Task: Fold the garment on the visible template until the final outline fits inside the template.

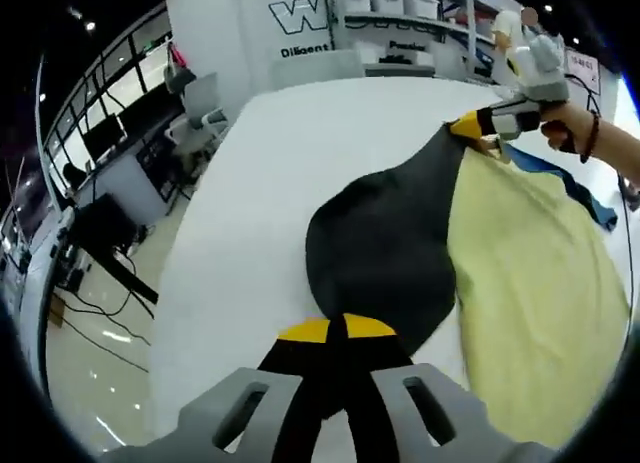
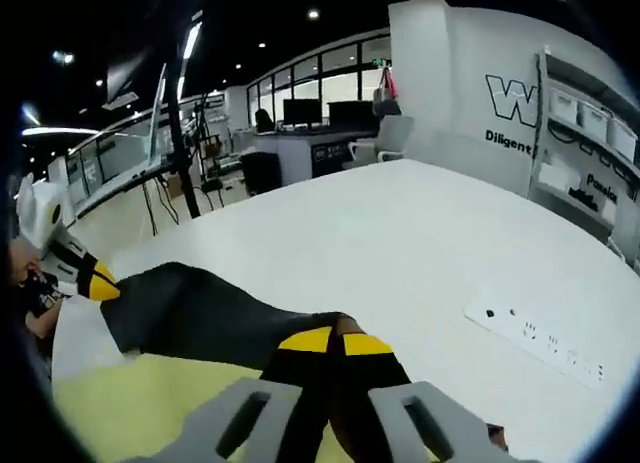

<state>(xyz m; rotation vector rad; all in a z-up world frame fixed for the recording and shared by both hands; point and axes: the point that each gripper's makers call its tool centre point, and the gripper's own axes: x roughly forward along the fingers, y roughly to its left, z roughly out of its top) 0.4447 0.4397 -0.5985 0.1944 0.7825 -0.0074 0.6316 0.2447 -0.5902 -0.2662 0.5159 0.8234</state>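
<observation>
A black garment [image 1: 385, 243] hangs stretched between both grippers over a white table [image 1: 300, 163]. My left gripper [image 1: 335, 330] is shut on its near edge, the yellow tips pinching the cloth. At the far end, the right gripper [image 1: 468, 126], held by a hand [image 1: 572, 123], grips the other corner. A pale yellow template [image 1: 535, 283] lies beside and partly under the garment. In the right gripper view, my right gripper [image 2: 337, 341] is shut on the black garment [image 2: 200, 318], the left gripper [image 2: 103, 283] holds the opposite end, and the template [image 2: 150, 408] lies below.
A blue strip [image 1: 575, 183] lies at the template's far edge. A white power strip [image 2: 548, 338] rests on the table [image 2: 400, 243] to the right. Desks with monitors [image 2: 310, 133] and shelves with bins [image 1: 400, 8] stand beyond the table.
</observation>
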